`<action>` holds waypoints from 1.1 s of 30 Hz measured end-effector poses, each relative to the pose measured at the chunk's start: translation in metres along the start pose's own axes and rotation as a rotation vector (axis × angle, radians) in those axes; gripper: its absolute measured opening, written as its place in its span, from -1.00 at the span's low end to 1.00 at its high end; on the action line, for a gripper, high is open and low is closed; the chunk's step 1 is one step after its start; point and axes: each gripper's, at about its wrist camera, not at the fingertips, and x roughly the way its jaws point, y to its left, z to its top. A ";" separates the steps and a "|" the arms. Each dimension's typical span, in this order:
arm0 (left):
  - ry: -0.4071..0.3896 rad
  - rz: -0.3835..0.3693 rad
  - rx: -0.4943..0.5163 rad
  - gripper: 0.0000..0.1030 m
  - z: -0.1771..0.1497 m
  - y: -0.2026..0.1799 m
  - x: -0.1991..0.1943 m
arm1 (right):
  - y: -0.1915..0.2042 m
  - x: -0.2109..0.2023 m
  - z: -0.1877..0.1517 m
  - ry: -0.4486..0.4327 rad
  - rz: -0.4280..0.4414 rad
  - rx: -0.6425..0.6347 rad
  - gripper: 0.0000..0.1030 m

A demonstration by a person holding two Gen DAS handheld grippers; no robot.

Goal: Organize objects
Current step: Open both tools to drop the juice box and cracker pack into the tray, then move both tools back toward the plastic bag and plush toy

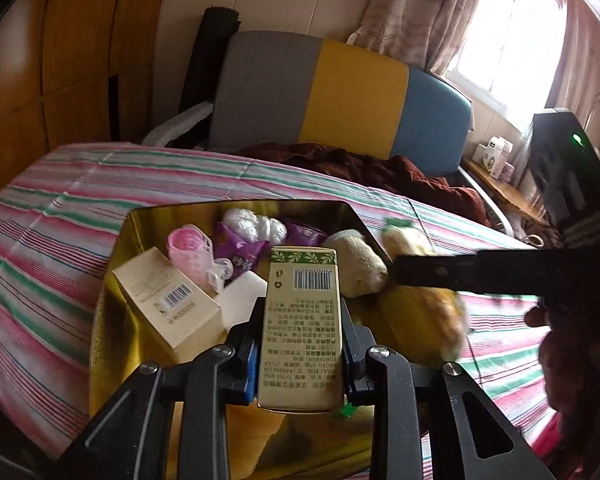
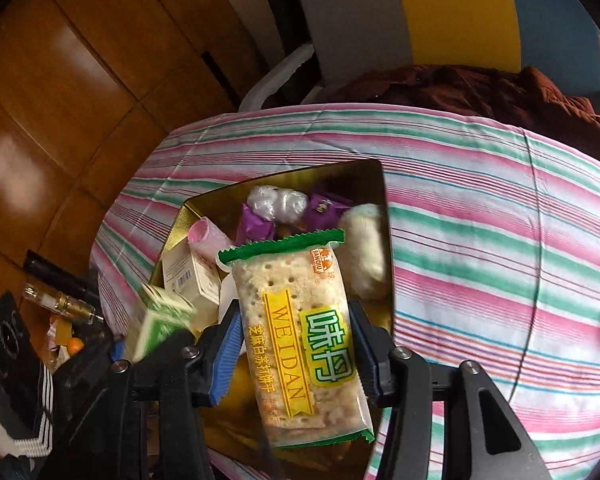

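Observation:
My left gripper (image 1: 302, 314) is shut on a cream box with a green leaf band and a barcode (image 1: 303, 276), held upright over the near part of a gold tin (image 1: 236, 205). In the right wrist view my right gripper (image 2: 296, 314) is shut on a clear cracker pack with green ends and a yellow label (image 2: 288, 280), above the same tin (image 2: 284, 175). The tin holds a cream carton (image 1: 168, 300), a pink roller (image 1: 190, 250), purple packets (image 1: 240, 248), a white wrapped bundle (image 1: 254, 226) and a pale sock (image 1: 360, 260). The green box (image 2: 160, 320) shows blurred at lower left.
The tin rests on a pink, green and white striped cloth (image 1: 60, 220). Behind it lie a dark red blanket (image 1: 380, 168) and a grey, yellow and blue headboard (image 1: 340, 92). A wooden wardrobe (image 1: 60, 60) stands left. A person's hand (image 1: 556, 344) is at the right.

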 end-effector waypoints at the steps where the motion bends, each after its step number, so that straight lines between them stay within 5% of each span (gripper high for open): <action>1: 0.005 -0.006 -0.009 -0.36 0.000 0.001 0.001 | 0.002 0.003 0.002 -0.002 -0.024 -0.002 0.02; 9: -0.024 0.032 0.009 -0.28 0.000 0.001 -0.005 | 0.002 0.003 -0.007 -0.001 -0.022 0.019 0.02; 13: -0.053 0.081 0.015 0.00 -0.002 0.004 -0.014 | 0.004 -0.006 -0.014 -0.044 -0.070 0.012 0.02; 25: -0.111 0.161 0.052 0.31 -0.006 0.003 -0.039 | 0.027 -0.034 -0.045 -0.210 -0.236 -0.100 0.52; 33: -0.121 0.163 0.076 0.37 -0.010 -0.005 -0.045 | 0.020 -0.041 -0.054 -0.243 -0.305 -0.110 0.54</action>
